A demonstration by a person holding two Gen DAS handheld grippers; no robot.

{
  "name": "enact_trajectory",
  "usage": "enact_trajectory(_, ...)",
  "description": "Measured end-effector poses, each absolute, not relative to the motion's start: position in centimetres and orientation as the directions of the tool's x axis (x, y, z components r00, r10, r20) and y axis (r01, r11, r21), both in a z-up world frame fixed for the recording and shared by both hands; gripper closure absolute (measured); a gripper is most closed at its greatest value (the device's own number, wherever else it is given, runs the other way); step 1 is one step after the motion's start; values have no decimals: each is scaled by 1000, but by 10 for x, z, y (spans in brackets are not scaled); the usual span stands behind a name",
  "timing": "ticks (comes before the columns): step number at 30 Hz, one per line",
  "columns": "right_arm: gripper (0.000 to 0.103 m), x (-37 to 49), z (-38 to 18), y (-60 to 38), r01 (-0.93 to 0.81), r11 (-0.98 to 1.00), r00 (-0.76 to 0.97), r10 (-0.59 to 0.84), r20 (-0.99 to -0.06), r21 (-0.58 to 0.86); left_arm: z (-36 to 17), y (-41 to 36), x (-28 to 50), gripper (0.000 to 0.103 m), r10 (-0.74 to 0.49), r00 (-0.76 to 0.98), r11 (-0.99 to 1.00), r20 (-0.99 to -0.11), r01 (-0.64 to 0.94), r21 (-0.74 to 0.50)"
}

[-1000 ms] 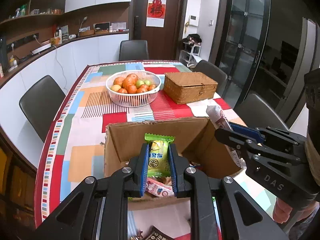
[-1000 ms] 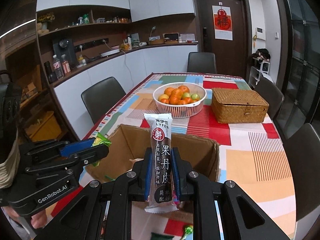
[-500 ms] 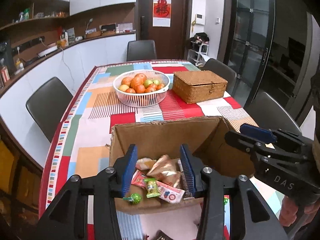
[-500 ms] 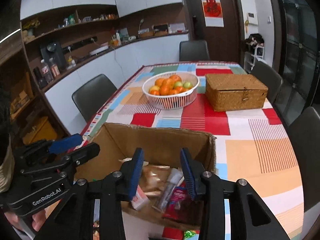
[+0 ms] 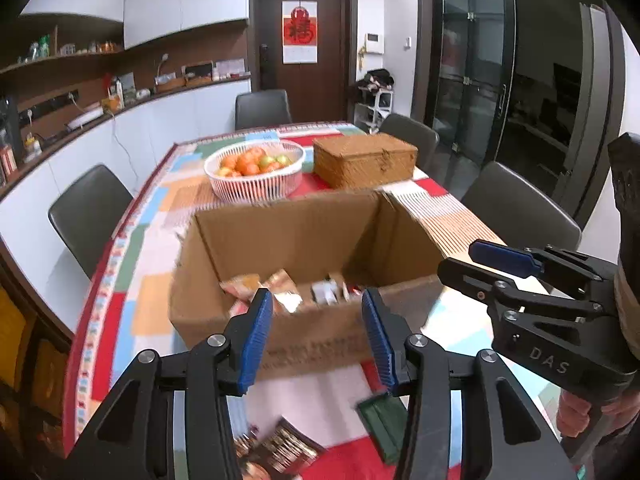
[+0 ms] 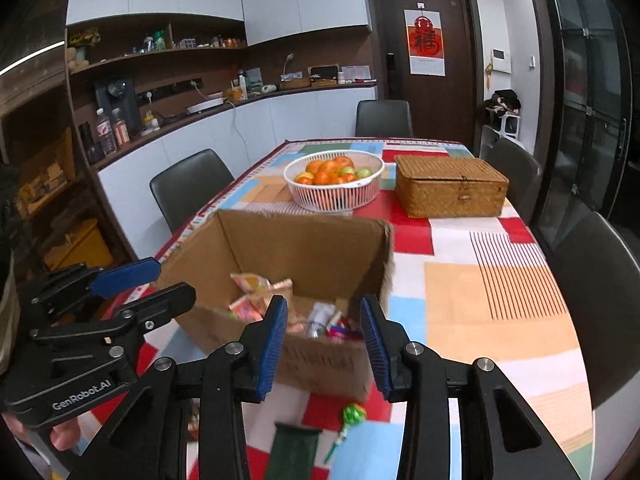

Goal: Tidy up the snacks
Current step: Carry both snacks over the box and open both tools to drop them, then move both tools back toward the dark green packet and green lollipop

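Observation:
An open cardboard box [image 5: 280, 240] [image 6: 304, 248] stands on the checked tablecloth and holds several snack packets [image 5: 280, 288] [image 6: 256, 292]. My left gripper [image 5: 318, 340] is open and empty, just in front of the box's near wall. My right gripper [image 6: 324, 344] is open and empty, beside it on the right. Loose snacks lie on the cloth in front of the box: a dark green packet [image 5: 380, 420] [image 6: 294, 452], a brown packet [image 5: 280, 452] and a green lollipop [image 6: 352, 416].
A white basket of oranges and apples [image 5: 254, 170] [image 6: 334, 180] and a wicker box [image 5: 364, 160] [image 6: 450, 186] stand behind the cardboard box. Dark chairs [image 5: 90, 208] [image 6: 592, 300] ring the table. A counter [image 6: 200, 112] runs along the left wall.
Both grippers opened and dropped their packets, the green one and the long white one, into the box. Both have since pulled back toward me and lowered.

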State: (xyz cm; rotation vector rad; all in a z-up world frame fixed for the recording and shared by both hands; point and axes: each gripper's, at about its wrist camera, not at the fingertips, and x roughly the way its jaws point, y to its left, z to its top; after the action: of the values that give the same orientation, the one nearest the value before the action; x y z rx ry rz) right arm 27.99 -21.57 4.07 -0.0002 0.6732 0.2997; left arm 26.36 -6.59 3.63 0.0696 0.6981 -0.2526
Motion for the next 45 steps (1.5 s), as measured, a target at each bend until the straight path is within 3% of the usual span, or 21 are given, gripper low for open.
enact_trajectory(20,64,267,-61,-258,-209,962,587,269,-764,178,-74,-109,257,57,-280,471,949,-837,268,-168)
enact_trajectory(30,64,264,-85,-269,-168,965,544,260,-798,200,-104,-126,259,57,-254,429,959,-867,226,-170)
enact_trajectory(45,64,265,-98,-273,-149,965,525,262,-809,216,-128,-147,262,51,-150,471,972,-869,231,-43)
